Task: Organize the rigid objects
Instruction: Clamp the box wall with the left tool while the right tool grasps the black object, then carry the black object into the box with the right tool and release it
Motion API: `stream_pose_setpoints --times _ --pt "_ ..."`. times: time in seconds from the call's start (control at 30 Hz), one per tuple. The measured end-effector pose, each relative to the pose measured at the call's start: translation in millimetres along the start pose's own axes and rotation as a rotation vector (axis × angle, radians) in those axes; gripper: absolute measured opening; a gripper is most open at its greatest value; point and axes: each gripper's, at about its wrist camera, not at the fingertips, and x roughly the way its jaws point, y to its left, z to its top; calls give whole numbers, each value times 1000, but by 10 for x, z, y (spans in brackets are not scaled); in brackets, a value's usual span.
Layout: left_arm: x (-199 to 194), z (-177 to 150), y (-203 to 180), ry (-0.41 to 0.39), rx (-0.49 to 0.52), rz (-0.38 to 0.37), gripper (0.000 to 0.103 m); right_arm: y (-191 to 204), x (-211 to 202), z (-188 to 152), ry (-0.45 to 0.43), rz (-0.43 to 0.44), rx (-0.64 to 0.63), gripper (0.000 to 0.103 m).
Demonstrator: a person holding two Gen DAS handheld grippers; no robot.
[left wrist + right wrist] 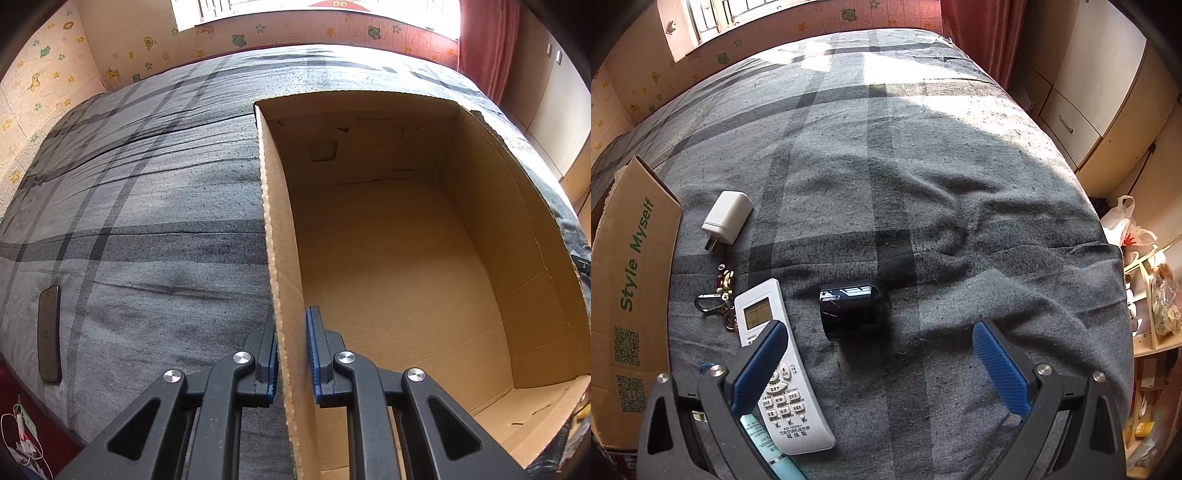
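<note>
**Q:** What's going on here, and where's all the stuff you're sorting?

**A:** Biggest thing first: I'm working on a bed [923,155] with a grey plaid cover. The cardboard box [406,258] is sitting on it, open-topped and looking empty inside. My left tool [291,354] is clamping the box's near-left wall, one blue pad outside and one inside, jaws closed right down on the cardboard. I'm reckoning that's to keep the box from sliding while things go in.

**Q:** And the right one?

**A:** My right tool [879,365] is hanging over the bed with its jaws spread wide, holding nothing. The items are lying just beside the box's printed side: a white remote [783,369] partly under my left finger, a blue-green tube [775,454] tucked against the remote's lower end, a black glossy cylinder-ish thing [853,310] right ahead between my fingers, a white charger plug [727,218] further up, and a keyring with a carabiner [716,295] touching the remote's top corner. There's also a dark phone-like slab [50,332] on the other side of the box.

**Q:** Tips for this grab?

**A:** I'm thinking the black one is the natural target since it's lined up. It looks smooth and rounded, so I'd be centring the pads across its widest part and pressing down into the soft cover a bit before closing, otherwise it could be squirting out. Keep the left grip steady meanwhile.
</note>
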Motion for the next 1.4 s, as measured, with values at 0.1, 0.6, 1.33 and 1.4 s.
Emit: stream_pose_setpoints --times 0.1,0.6,1.33,1.4 --pt "12 -5 13 -2 -3 -3 14 -13 92 49 8 18 -10 101" --pt "27 -4 34 -3 -13 -8 14 10 328 157 100 126 10 45" --pt "17 -54 -25 -25 17 6 14 666 -578 295 12 128 -110 45" --pt "12 -59 -21 -27 19 6 14 758 -647 311 2 129 -127 45"
